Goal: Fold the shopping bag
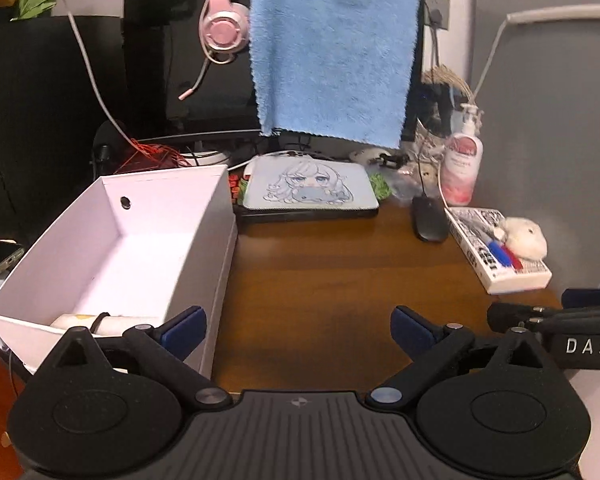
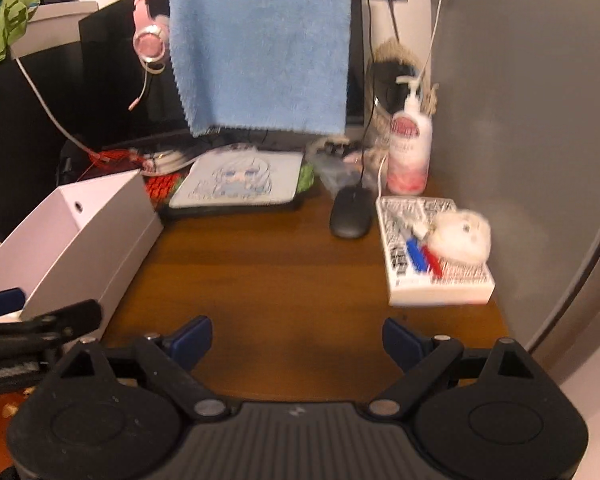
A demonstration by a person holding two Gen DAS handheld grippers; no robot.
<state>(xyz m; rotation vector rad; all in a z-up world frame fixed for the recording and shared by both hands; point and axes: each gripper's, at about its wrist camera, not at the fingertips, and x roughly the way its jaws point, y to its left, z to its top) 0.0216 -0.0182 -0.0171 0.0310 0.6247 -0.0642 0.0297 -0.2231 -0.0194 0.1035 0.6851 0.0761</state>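
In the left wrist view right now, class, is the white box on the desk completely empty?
No. The white box holds a pale rolled item with a dark band, lying against its near wall.

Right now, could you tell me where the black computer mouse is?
In both views the black computer mouse lies on the brown wooden desk, far right, between the illustrated blue pad and the white printed box, before the pink pump bottle.
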